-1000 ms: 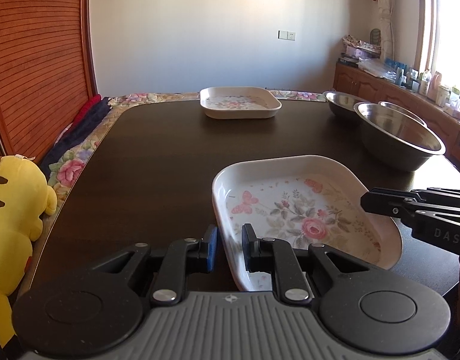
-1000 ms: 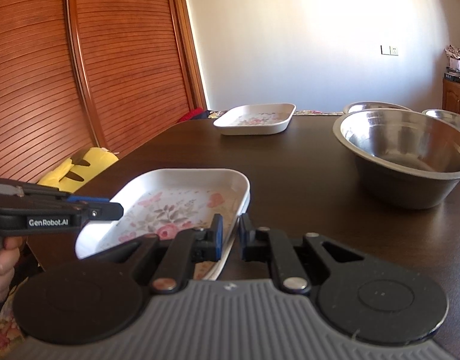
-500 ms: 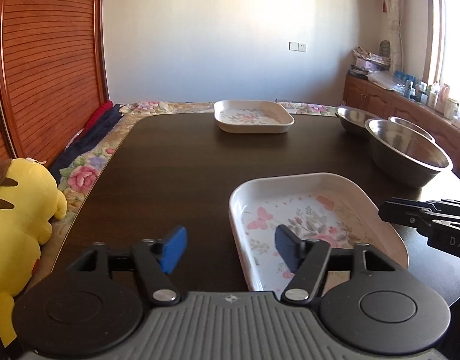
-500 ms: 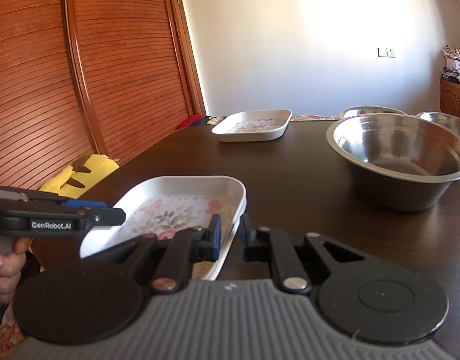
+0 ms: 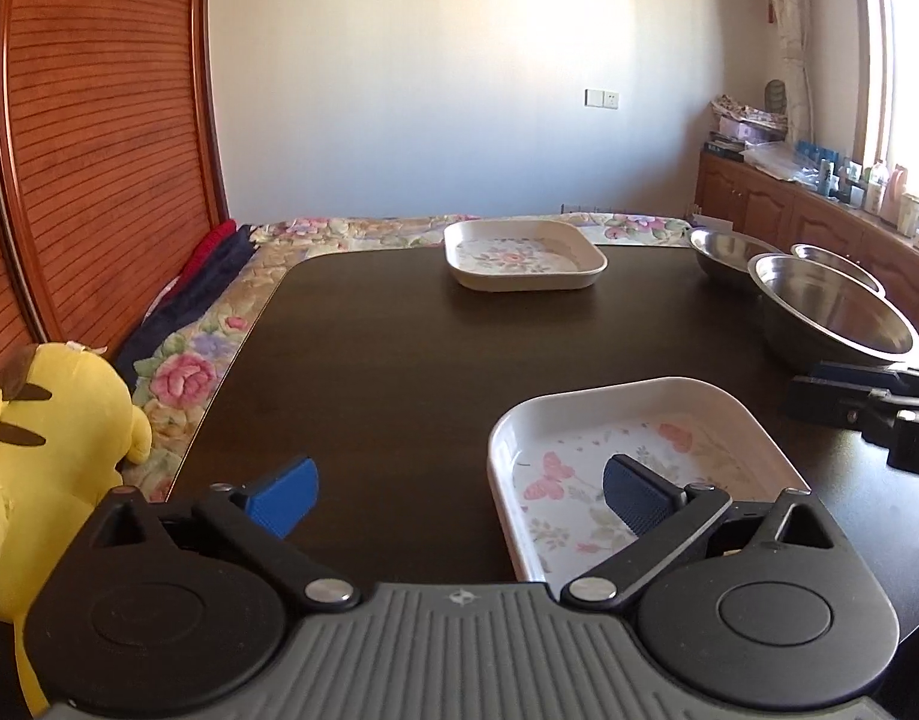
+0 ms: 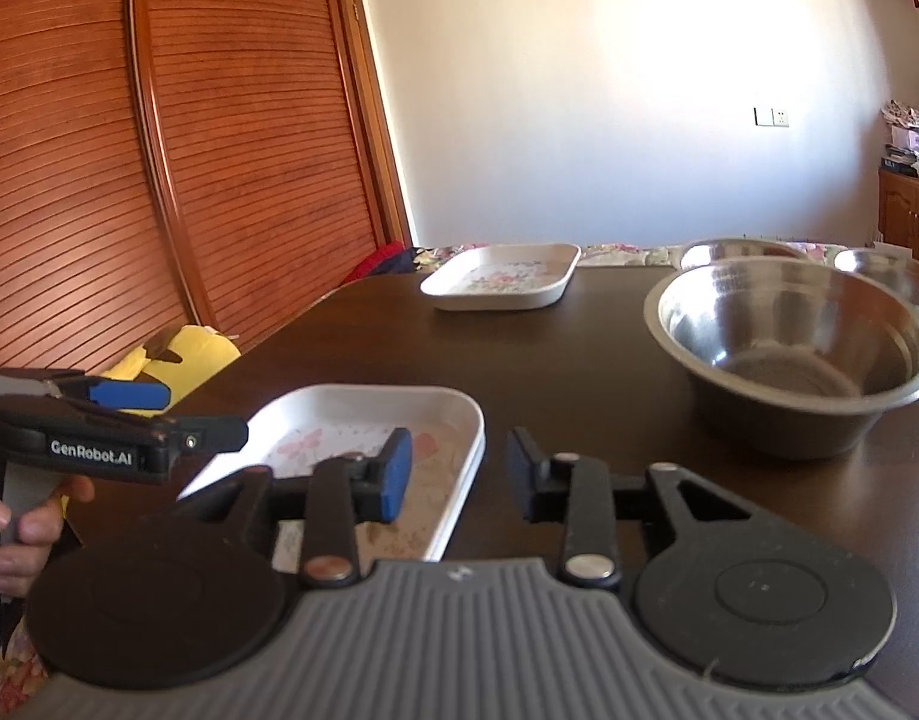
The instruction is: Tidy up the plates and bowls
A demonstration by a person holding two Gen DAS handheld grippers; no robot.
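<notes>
Change since earlier frame: both claws were pinching the near floral tray's rim; both have let go.
Near floral tray (image 5: 687, 450): white, rectangular, flat on the dark desk (image 5: 399, 372) at its near edge; bears only its printed butterfly and flowers.
Left claw (image 5: 459, 492): jaws opening, spread wide; tray's left rim between the pads (image 5: 636, 501), untouched.
Right claw (image 6: 456, 471): jaws opening, part spread; tray's right rim between them, clear of both pads.
Writing: "GenRobot.AI" on the left tool body, right wrist view.
Far floral tray (image 5: 525, 255): at the desk's far edge, no contents.
Steel bowls (image 6: 789, 354): three at the right of the desk, the nearest largest; nothing inside the nearest.
Yellow plush toy (image 5: 45, 450): off the desk's left side.
</notes>
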